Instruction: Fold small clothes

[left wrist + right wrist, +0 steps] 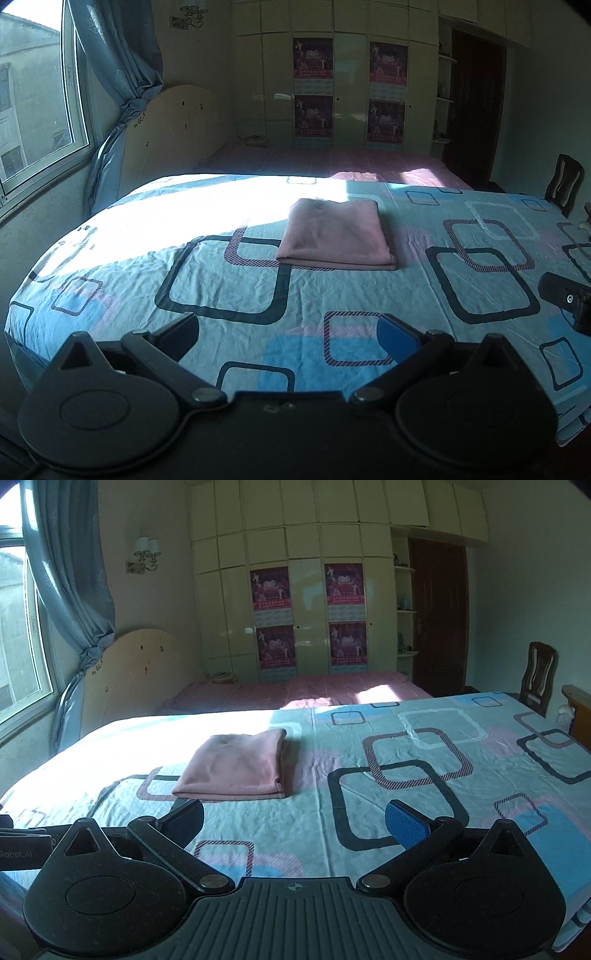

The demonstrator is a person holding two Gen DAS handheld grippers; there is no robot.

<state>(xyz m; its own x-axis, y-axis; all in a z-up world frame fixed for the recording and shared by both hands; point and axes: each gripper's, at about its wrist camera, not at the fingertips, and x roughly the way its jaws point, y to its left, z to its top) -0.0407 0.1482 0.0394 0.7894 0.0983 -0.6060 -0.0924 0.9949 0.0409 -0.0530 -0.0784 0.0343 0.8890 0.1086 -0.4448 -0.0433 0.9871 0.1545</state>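
On the patterned sheet (pixel 229 291) the pink garment (pixel 338 236) lies folded (thick fold nearest), both grippers' jaws wide.

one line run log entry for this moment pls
stage: fold looks done | pink garment: folded, flat on patterned sheet | left gripper: jaws open, empty | right gripper: jaws open, empty, clear of garment

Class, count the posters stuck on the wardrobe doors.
4: upper left, upper right, lower left, lower right. None looks hidden.
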